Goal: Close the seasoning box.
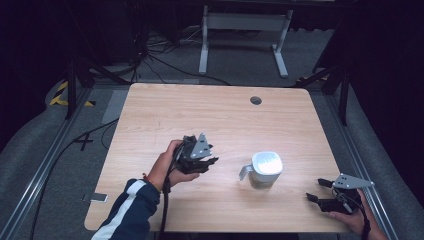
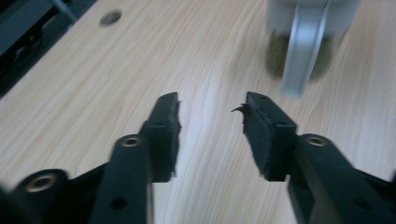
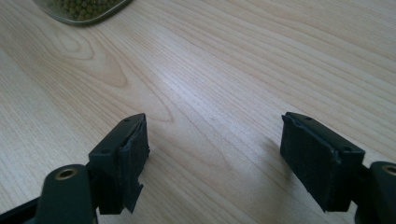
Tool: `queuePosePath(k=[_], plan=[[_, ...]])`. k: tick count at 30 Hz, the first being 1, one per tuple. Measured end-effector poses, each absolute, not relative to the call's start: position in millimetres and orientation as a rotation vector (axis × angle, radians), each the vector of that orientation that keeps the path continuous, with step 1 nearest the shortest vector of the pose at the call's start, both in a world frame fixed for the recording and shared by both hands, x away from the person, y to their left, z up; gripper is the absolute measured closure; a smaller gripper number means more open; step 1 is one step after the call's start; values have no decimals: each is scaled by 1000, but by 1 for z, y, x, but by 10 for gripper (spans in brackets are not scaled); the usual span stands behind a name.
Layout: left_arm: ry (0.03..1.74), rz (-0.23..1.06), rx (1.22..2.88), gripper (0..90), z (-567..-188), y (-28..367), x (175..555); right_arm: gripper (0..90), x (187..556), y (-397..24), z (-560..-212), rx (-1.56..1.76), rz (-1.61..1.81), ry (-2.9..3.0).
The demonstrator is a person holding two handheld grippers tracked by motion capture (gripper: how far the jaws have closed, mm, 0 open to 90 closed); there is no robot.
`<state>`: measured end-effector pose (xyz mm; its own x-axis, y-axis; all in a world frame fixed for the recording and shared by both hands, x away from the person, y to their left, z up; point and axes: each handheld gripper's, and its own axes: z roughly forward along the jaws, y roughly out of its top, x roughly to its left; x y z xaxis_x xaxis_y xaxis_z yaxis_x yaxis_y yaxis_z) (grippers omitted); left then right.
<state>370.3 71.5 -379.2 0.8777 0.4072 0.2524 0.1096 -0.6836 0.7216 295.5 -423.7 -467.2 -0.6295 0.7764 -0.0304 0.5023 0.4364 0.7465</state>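
Glass jar with a white square lid and a grey metal handle [image 1: 265, 171], holding small green beads or peas, stands upright on the pale wood-grain table [image 1: 210, 115], toward its near right part, between my two grippers. Starting nearest: my right gripper [image 1: 320, 191] sits low at the near right edge, jaws spread wide with nothing between them; its own view shows bare table and a corner of the jar's green-filled base [image 3: 81, 9] farther off. My left gripper [image 1: 207, 159] is held above the table just left of the jar, jaws parted and empty, aimed at the handle [image 2: 303, 46], near it but apart. I judge the jar rigid, breakable and fairly heavy with its fill; the glass wall is likely slippery. The handle looks the surest hold, a thin stiff strip the pads [image 2: 259, 135] can close across. The lid may lift off, so I would not rely on it. Farthest, a round cable hole [image 1: 256, 100] lies by the far edge.
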Motion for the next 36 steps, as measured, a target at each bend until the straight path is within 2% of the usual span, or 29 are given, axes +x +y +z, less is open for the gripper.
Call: queuePosePath(k=[2, 11, 16, 25, 36], plan=[[417, 524, 2330, 456, -389, 90, 366, 235, 296, -424, -467, 1087, 1023, 2323], [582, 545, 2368, 372, -426, 150, 344, 236, 295, -424, -467, 1091, 1021, 2321], [692, 479, 2344, 298, -452, 179, 335, 236, 295, -424, -467, 1092, 1023, 2319], [817, 353, 2222, 180, -481, 212, 330, 236, 295, -424, -467, 1091, 1019, 2316], [850, 345, 2211, 157, -482, 214, 330, 236, 295, -424, -467, 1092, 1019, 2316]])
